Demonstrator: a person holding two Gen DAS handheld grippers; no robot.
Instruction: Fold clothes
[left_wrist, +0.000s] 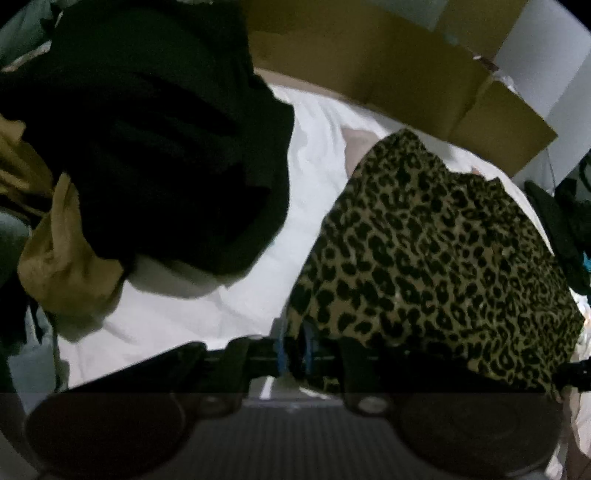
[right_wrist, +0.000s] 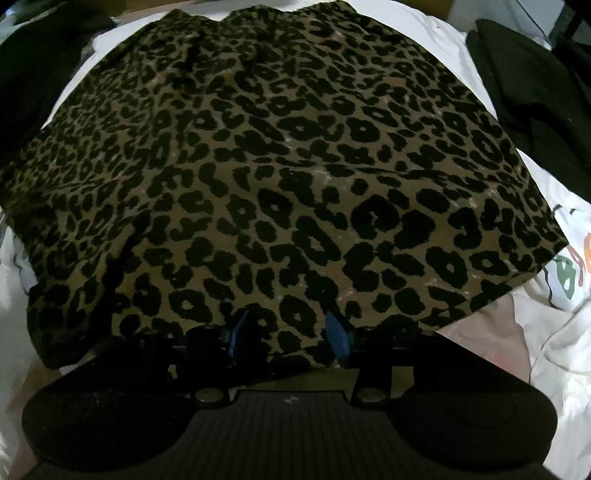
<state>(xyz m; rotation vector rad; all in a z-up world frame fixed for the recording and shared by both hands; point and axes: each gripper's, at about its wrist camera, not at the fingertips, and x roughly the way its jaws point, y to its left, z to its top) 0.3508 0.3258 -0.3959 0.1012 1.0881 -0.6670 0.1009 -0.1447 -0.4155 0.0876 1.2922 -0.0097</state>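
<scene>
A leopard-print garment (left_wrist: 424, 258) lies spread on a white sheet (left_wrist: 314, 177). In the left wrist view it fills the right half, and its near left corner runs between the blue fingertips of my left gripper (left_wrist: 295, 352), which are pinched close together on it. The same leopard-print garment (right_wrist: 295, 166) covers most of the right wrist view. There my right gripper (right_wrist: 288, 338) sits at its near hem with the blue fingers (right_wrist: 338, 339) well apart. Cloth lies over and between them, and the tips are partly hidden.
A heap of black clothes (left_wrist: 147, 147) with a mustard piece (left_wrist: 62, 258) sits on the left. An open cardboard box (left_wrist: 406, 66) stands behind the sheet. On the right lie a dark garment (right_wrist: 535, 92) and a white printed cloth (right_wrist: 569, 273).
</scene>
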